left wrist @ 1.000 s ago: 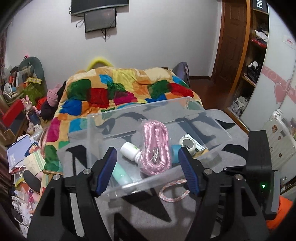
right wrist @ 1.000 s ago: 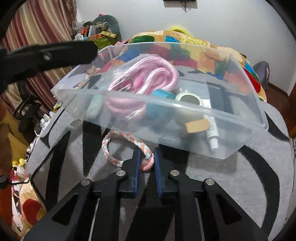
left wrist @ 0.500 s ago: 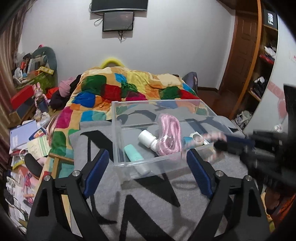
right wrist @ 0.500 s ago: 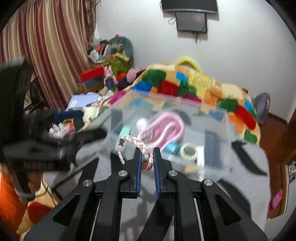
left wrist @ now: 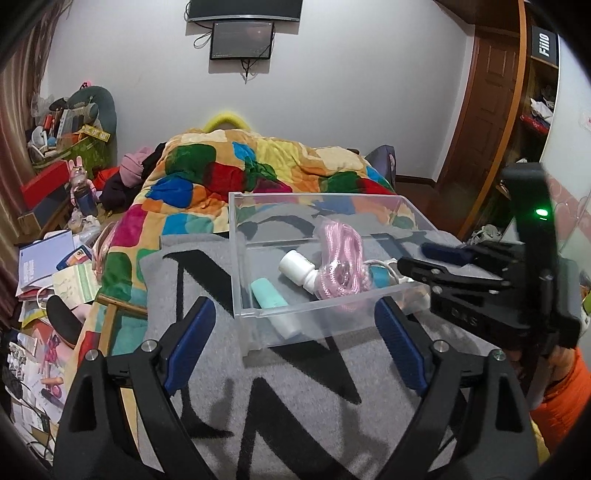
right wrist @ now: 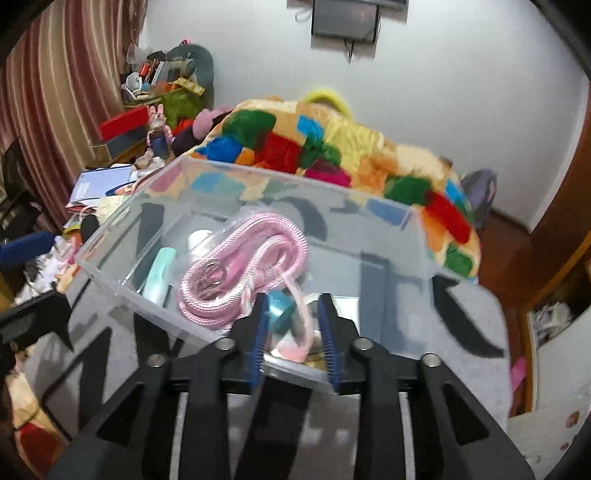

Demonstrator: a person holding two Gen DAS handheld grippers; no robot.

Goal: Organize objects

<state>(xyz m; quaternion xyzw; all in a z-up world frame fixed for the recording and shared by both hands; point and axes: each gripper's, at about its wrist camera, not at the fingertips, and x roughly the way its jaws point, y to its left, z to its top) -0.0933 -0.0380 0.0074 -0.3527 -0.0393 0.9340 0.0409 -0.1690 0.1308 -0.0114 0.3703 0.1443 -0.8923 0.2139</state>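
Observation:
A clear plastic bin (left wrist: 236, 258) (right wrist: 110, 273) sits on the grey and black blanket. Inside lie a pink coiled cord (left wrist: 340, 254) (right wrist: 240, 273), a white bottle (left wrist: 297, 266), a mint tube (left wrist: 267, 293) (right wrist: 159, 273) and a blue tape roll (right wrist: 280, 314). My right gripper (right wrist: 293, 332) (left wrist: 424, 260) is open over the bin's near right end. The pink and white braided loop (right wrist: 299, 325) lies in the bin between its fingers, free of them. My left gripper (left wrist: 291, 339) is open and empty, in front of the bin.
A patchwork quilt (left wrist: 240, 173) covers the bed behind the bin. Books, papers and toys (left wrist: 48, 258) clutter the floor at left. A wooden door and shelves (left wrist: 517, 110) stand at right. A monitor (left wrist: 242, 35) hangs on the far wall.
My right gripper carried the braided loop from the blanket up over the bin, then opened and let it go inside. My left gripper drew back from the bin.

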